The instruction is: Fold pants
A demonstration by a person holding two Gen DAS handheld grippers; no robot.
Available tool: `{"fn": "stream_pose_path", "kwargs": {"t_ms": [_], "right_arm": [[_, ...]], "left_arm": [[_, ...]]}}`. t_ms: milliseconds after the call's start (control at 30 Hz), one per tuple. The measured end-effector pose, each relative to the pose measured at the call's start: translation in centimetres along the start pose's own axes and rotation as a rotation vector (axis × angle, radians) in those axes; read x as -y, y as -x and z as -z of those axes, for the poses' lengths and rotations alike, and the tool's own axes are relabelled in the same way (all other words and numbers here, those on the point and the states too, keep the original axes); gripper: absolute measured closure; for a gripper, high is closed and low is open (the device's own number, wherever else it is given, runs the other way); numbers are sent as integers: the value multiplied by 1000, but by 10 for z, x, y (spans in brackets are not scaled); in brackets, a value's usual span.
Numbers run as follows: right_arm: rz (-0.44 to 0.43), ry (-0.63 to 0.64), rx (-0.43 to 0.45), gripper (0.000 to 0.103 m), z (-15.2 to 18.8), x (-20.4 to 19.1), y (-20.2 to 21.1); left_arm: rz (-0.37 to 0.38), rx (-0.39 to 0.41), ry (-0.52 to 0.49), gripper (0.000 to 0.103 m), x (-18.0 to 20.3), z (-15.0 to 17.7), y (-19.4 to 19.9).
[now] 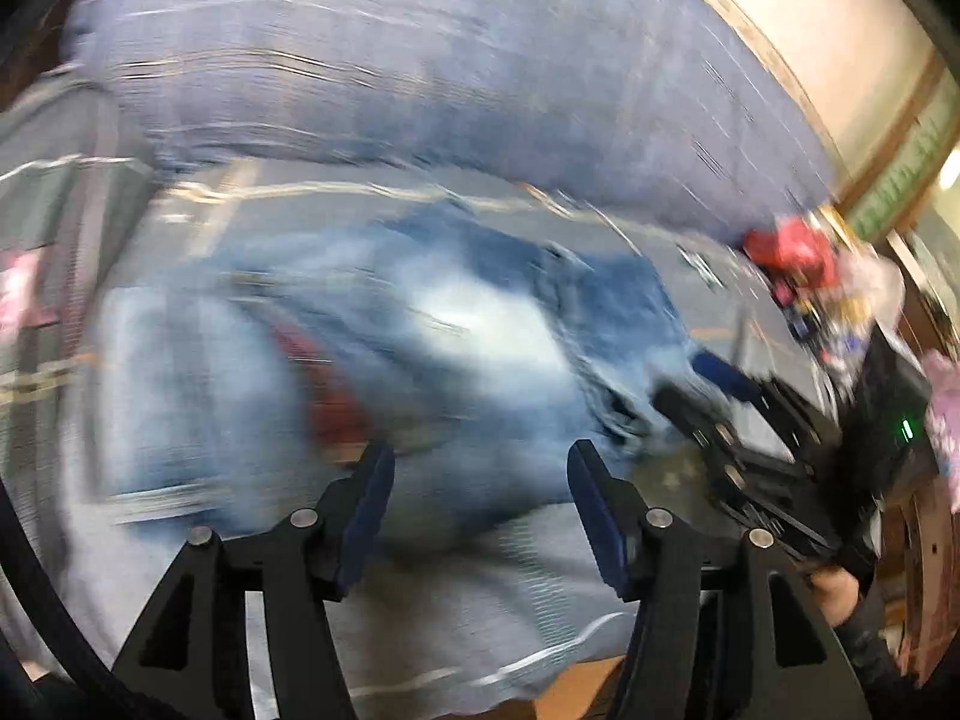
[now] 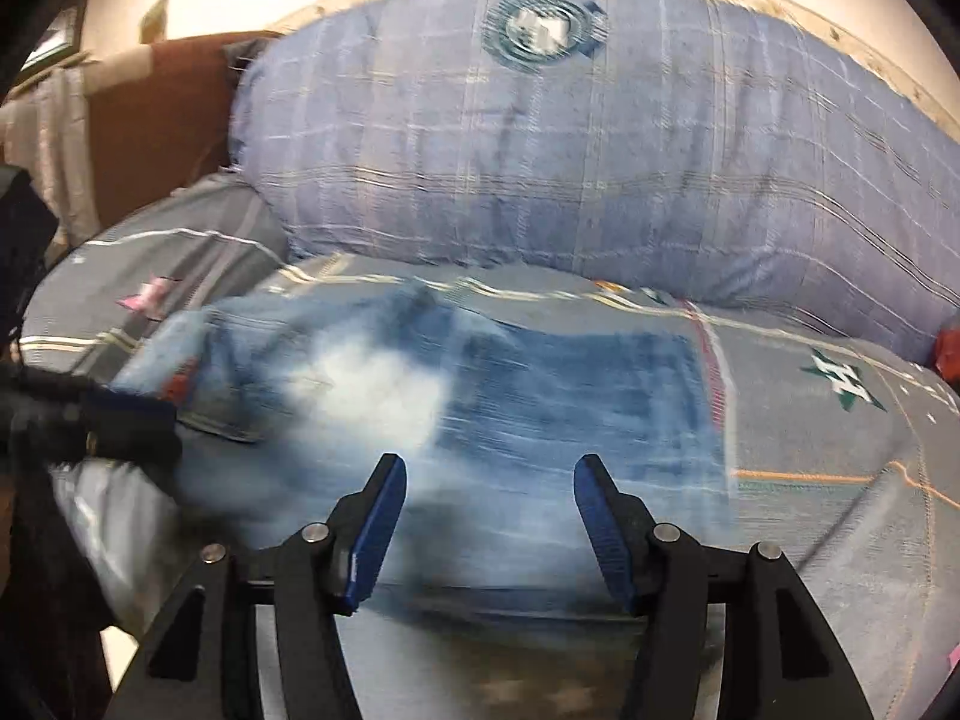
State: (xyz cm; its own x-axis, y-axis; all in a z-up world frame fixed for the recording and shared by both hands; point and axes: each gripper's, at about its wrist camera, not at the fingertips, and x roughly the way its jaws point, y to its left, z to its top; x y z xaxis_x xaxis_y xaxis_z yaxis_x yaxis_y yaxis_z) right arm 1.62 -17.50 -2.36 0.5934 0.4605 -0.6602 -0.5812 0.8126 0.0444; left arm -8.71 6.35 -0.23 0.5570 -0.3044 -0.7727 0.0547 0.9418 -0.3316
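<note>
Left wrist view, heavily blurred: left gripper (image 1: 480,504) released, jaws apart with nothing between them, over the jeans (image 1: 420,348) lying mid-frame on the bed (image 1: 120,228), big blue pillow (image 1: 390,72) across the top; only this view shows the right gripper (image 1: 714,390) at right edge, also released, and red clutter (image 1: 792,252) at right. Right wrist view is sharper: right gripper (image 2: 483,510) released above the jeans (image 2: 540,396) at centre, left gripper (image 2: 120,420) at the left edge near the jeans' end, plus a star patch (image 2: 843,384) on the bedcover.
</note>
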Motion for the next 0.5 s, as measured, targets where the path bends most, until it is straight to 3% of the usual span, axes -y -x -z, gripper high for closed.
{"fn": "stream_pose_path", "kwargs": {"t_ms": [100,267,500], "right_arm": [[-90,25,22,37,-6,-35,6],[-236,153,2,36,-15,-116,-1],[-305,386,-36,36,-4,-195,-22]], "left_arm": [[-71,46,77,39,-40,-2,20],[-175,20,208,39,-98,-7,20],[-145,-30,279,39,-131,-12,-2]]}}
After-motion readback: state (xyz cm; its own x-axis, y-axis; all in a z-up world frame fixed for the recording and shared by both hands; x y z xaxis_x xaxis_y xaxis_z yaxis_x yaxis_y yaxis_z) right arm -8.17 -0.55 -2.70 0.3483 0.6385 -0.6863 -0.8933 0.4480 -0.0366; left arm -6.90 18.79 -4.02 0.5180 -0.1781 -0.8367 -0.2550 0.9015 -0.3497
